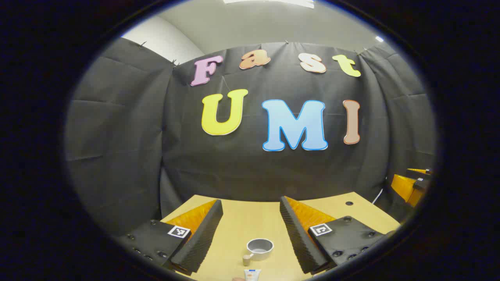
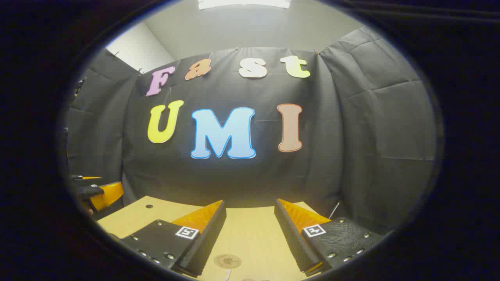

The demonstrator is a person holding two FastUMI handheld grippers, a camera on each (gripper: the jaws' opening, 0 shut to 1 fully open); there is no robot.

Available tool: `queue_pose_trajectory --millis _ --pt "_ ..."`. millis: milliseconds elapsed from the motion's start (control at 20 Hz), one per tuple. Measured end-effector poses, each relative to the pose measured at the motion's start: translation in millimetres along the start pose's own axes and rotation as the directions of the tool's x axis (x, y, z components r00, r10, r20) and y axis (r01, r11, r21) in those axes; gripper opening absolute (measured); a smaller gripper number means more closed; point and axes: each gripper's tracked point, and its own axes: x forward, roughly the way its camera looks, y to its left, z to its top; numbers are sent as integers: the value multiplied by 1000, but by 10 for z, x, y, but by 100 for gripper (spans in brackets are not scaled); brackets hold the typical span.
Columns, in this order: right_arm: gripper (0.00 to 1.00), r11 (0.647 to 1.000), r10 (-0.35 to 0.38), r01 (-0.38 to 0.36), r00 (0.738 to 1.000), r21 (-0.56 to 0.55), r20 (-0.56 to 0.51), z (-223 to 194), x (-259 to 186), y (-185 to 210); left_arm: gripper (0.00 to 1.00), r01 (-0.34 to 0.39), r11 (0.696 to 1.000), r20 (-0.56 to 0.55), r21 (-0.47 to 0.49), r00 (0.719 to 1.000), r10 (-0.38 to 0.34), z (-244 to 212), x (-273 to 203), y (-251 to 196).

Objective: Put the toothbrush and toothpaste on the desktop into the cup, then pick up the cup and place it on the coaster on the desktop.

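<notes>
Left gripper view: hovering above the surface with the left gripper spread wide, jaws holding nothing. Framing the cup between the two fingers, mouth up, standing upright, a stubby handle sticking out on the near-left side of the cup. Lying just nearer than the cup, at the bottom edge, the toothpaste, cut off so that its long axis cannot be told for sure; seemingly running toward and away from the cup, one end pointing at the cup. Toothbrush too hidden to place. Showing well to the right of the cup, the other gripper, off the surface edge.

Right gripper view: hanging over the same surface with the right gripper also parted wide, gripping nothing. Sitting flat between the fingers, low in the view, the round coaster, well apart from the cup as far as can be judged. Peeking in far left of the coaster, the left gripper, seen from outside.

Risks from here: coming down on the toothpaste too close to the cup and knocking the cup over by the handle; pinching the tube off-centre and letting it swing; dropping it aslant so it tips the light cup.
</notes>
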Motion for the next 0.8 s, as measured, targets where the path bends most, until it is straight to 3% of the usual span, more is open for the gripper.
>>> queue_pose_trajectory --millis 200,800 --pt "82 1000 11 -11 999 9 -36 -97 63 94 95 44 999 -6 11 999 -44 -71 -10 -55" --pt "82 999 32 -33 994 1 -106 -346 193 181 95 46 999 -58 -15 997 -47 -307 196 -21"
